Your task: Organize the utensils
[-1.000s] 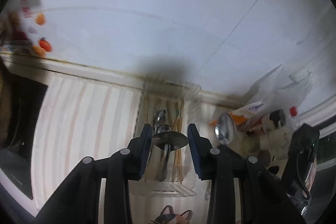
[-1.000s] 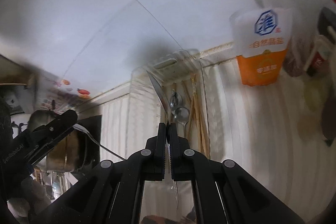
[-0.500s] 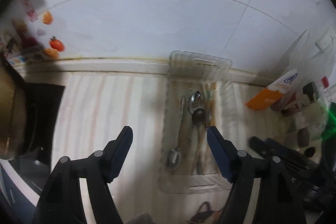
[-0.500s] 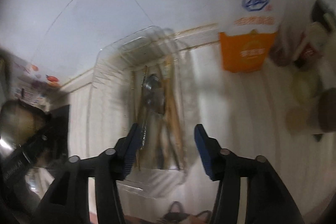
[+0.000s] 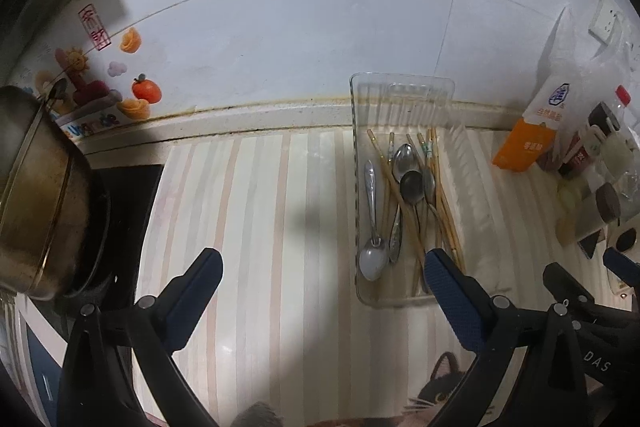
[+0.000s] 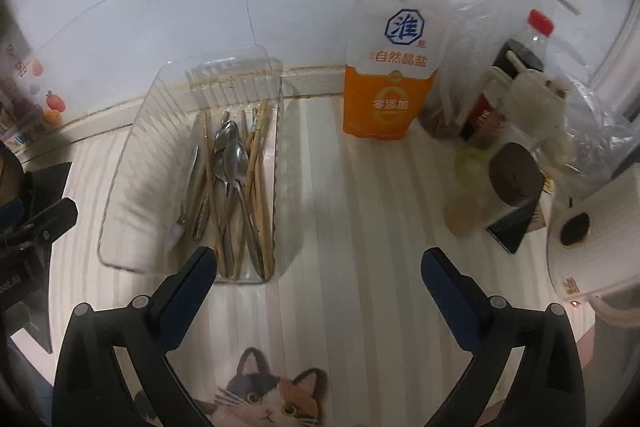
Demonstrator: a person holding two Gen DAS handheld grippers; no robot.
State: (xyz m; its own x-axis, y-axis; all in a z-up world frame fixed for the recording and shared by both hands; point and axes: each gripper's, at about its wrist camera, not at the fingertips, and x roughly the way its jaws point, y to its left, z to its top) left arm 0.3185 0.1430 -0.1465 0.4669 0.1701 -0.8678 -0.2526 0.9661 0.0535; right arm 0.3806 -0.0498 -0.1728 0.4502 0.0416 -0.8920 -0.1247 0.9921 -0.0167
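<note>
Both the left claw (image 5: pixel 322 265) and right claw (image 6: pixel 316 263) hang apart and empty above the counter (image 5: pixel 260 207), spoons and chopsticks apparently all in the clear tray (image 6: pixel 120 187), so nothing seems left to fetch.

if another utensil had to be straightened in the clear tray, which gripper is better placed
Probably the left gripper: open, and its right finger already overlaps the tray's near corner beside the spoons. The right gripper, also open, points past the tray at bare counter.
</note>
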